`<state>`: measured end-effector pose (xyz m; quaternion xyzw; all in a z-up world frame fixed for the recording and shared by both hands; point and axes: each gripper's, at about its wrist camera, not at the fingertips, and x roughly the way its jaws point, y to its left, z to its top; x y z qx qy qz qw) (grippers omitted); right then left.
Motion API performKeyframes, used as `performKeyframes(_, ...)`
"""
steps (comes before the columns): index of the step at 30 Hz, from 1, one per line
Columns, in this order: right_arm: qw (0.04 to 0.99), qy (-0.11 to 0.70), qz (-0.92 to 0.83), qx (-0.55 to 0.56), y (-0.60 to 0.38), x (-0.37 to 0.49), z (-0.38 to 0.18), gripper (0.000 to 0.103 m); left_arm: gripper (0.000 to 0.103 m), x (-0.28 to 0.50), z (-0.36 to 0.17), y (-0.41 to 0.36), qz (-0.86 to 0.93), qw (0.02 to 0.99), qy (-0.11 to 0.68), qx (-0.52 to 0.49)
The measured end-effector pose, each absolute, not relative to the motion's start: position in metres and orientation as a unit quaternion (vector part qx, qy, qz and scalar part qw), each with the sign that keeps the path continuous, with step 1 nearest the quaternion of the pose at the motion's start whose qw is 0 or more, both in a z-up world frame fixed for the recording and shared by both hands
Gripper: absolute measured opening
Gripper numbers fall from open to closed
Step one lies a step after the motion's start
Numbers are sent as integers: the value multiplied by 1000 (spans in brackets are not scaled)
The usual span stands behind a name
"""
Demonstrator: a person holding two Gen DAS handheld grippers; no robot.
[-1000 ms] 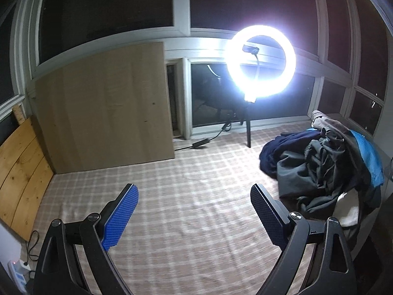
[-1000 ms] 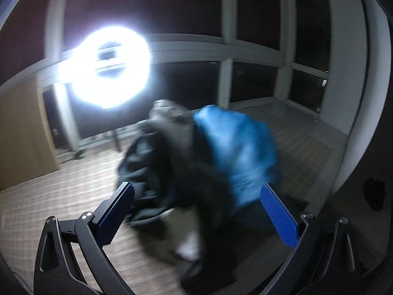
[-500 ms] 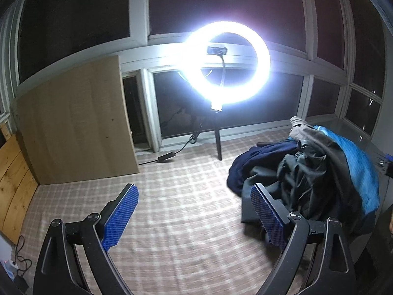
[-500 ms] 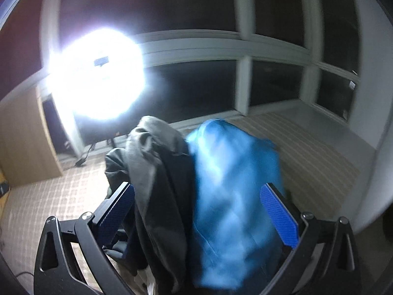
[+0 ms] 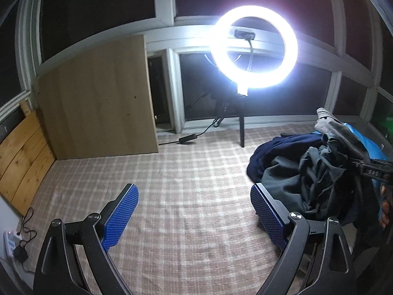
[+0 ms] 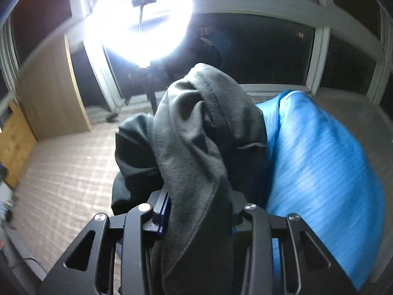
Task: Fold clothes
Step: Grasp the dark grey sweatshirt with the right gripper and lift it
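Note:
A pile of clothes [image 5: 307, 172] lies at the right of the checked mat [image 5: 184, 196]: a grey garment [image 6: 196, 135] on top, a dark one [image 6: 135, 147] to its left, a bright blue striped one [image 6: 319, 159] to its right. My right gripper [image 6: 199, 204] is closing its jaws, and a fold of the grey garment is pinched between the pads. The left wrist view shows the right gripper [image 5: 371, 168] at the pile's right edge, with a hand [image 5: 384, 209] behind it. My left gripper [image 5: 194, 191] hovers open over bare mat, left of the pile, with nothing in it.
A lit ring light [image 5: 255, 46] on a stand is behind the pile, its cable and adapter [image 5: 188, 139] on the floor. A wooden board [image 5: 98, 103] leans on the dark windows; planks [image 5: 22, 157] line the left wall. A power strip [image 5: 12, 243] sits at the lower left.
The right gripper dropped onto the pile and went from wide open to closed on the grey garment. The left gripper shifted sideways over the mat and stayed open.

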<state>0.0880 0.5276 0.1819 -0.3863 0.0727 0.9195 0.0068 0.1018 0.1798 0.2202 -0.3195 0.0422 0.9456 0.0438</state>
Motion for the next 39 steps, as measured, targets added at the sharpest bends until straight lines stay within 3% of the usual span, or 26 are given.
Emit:
performKeyframes(3,-14,94,919,-381,539,96,186,19,93,101,218,181,945,40,41,-321)
performKeyframes(7,-38,117,918,-377,552,106,190,18,93,97,215,189,943,46,44,-326)
performKeyframes(8,-42,113,916,-382,552,106,190,21,93,96,214,192,943,49,45,-327)
performKeyframes(9,-46,110,915,-386,552,106,189,33,93,95,213,196,942,53,47,-328)
performKeyframes(11,-34,102,918,-381,551,107,188,44,93,95,212,203,941,59,51,-329)
performKeyframes(16,-59,133,914,-378,560,102,185,44,93,99,216,215,942,68,69,-321)
performKeyframes(17,-74,151,909,-381,564,102,184,32,93,99,217,215,942,66,71,-320)
performKeyframes(18,-90,169,904,-383,568,103,183,14,93,99,218,214,942,64,72,-321)
performKeyframes(25,-133,294,889,-326,628,128,212,6,93,98,223,204,944,54,63,-319)
performKeyframes(31,-113,274,910,-290,645,137,262,6,93,99,227,207,945,61,65,-315)
performKeyframes(33,-75,197,925,-317,627,133,268,6,93,103,229,208,946,65,66,-310)
performKeyframes(35,-34,150,926,-344,612,129,258,9,93,107,230,207,947,67,69,-308)
performKeyframes(37,-13,129,920,-371,597,119,246,31,93,111,230,205,947,66,73,-306)
performKeyframes(38,-20,136,917,-376,594,119,241,52,93,112,230,203,947,64,74,-307)
performKeyframes(39,-26,142,914,-380,591,118,236,62,93,113,229,199,946,62,72,-309)
